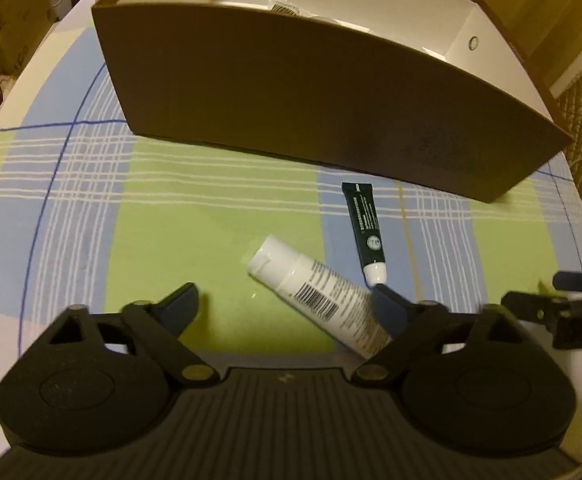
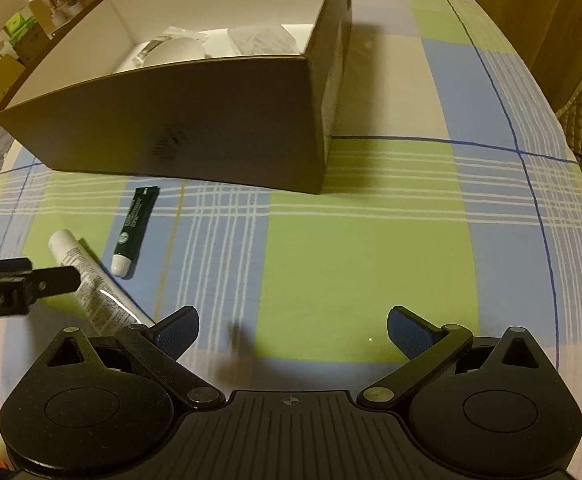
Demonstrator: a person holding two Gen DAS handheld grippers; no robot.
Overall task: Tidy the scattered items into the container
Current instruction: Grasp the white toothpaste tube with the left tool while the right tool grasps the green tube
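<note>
Both grippers sit low in front of the brown box (image 1: 331,112), jaws wide apart, holding nothing. The white tube (image 1: 323,296) and dark green tube (image 1: 365,228) lie on the checked tabletop (image 2: 371,260) just short of the box; left gripper (image 1: 287,300) straddles the white one, right gripper (image 2: 291,328) beside it.

On the desk (image 2: 371,240) the box (image 2: 195,128) stands far. Two tubes lie near of it: big tube (image 1: 323,300) left, small tube (image 1: 365,226) right, just beside.
</note>
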